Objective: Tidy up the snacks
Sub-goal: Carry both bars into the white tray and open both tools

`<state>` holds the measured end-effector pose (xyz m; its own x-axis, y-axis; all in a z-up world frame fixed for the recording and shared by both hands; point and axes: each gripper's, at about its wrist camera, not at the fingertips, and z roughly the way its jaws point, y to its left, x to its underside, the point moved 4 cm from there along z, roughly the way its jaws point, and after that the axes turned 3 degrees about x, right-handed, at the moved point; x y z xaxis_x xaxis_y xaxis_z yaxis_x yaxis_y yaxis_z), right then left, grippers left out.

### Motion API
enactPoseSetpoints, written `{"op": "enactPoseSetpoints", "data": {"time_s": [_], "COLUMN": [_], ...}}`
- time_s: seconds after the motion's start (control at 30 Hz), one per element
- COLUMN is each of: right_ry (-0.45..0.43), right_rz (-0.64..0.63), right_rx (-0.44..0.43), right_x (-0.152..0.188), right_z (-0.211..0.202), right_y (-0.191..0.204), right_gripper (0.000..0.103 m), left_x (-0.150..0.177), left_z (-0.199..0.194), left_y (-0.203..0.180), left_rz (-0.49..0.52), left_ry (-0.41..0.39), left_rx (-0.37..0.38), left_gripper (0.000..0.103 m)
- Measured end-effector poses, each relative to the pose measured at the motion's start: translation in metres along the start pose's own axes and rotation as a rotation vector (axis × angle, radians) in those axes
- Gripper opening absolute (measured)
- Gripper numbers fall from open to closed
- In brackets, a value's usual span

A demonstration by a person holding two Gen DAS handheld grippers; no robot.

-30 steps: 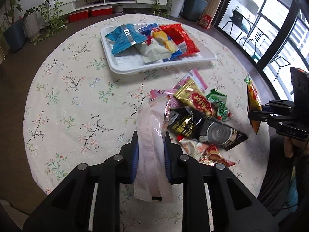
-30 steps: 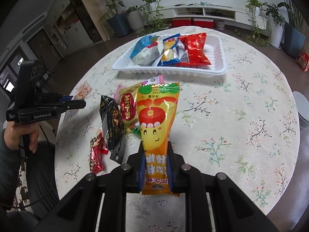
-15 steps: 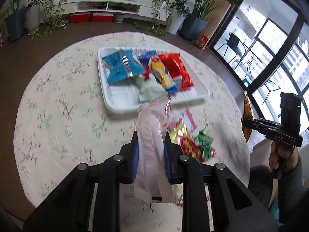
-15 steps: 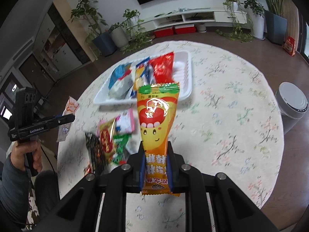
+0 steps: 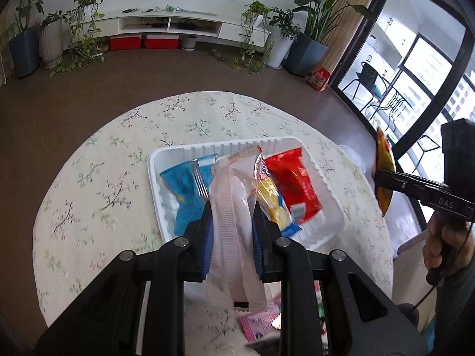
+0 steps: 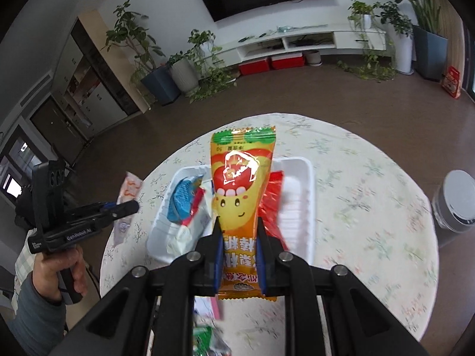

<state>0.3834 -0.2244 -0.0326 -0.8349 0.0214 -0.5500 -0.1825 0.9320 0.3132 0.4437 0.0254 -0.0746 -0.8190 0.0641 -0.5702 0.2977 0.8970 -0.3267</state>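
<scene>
My left gripper (image 5: 231, 207) is shut on a pale pink snack packet (image 5: 234, 225), held in the air over the near side of the white tray (image 5: 154, 163). In the tray lie a blue packet (image 5: 184, 190), a yellow packet (image 5: 271, 201) and a red packet (image 5: 292, 181). My right gripper (image 6: 237, 222) is shut on an orange and yellow snack packet (image 6: 242, 184) with a smiling face, also raised above the tray (image 6: 299, 166). The left wrist view catches the right gripper (image 5: 383, 178) side-on at the right edge, and the left gripper (image 6: 127, 206) shows at the left of the right wrist view.
A round table with a floral cloth (image 5: 98, 184) holds the tray. Loose snacks, one pink (image 5: 261, 323), lie blurred near the table's front edge under my grippers. A grey bin (image 6: 454, 204) stands on the floor at the right. Potted plants and a low TV shelf line the far wall.
Both grippers rose and moved forward with their packets, from above the loose snack pile to over the tray. The pile has slid to the bottom edge of both views.
</scene>
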Motion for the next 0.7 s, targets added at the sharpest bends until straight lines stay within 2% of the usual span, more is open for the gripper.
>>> {"op": "enactPoseSetpoints", "data": {"time_s": [0.13,0.3,0.53,0.7], "right_ry": [0.063,0.141,0.185,0.191], "right_rz": [-0.042,-0.053,-0.049,-0.039], "right_rx": [0.004,0.036,0.082,0.083], "right_x": [-0.010,-0.010,0.000,0.006], "right_z": [0.041,0.092,0.119,0.124], "right_y": [0.021,0.030,0.020,0.018], "right_gripper": [0.020,0.020,0.020,0.020], "left_x": [-0.015,-0.017,-0.016,-0.015], "left_z": [0.034,0.073,0.103,0.114], "left_y": [0.002,-0.003,-0.003,-0.005], "left_rz": [0.008,0.042,0.058,0.080], "left_ry": [0.031,0.075,0.086,0.090], "left_rx": [-0.012,-0.023,-0.036,-0.061], "left_gripper": [0.020,0.020,0.020,0.021]}}
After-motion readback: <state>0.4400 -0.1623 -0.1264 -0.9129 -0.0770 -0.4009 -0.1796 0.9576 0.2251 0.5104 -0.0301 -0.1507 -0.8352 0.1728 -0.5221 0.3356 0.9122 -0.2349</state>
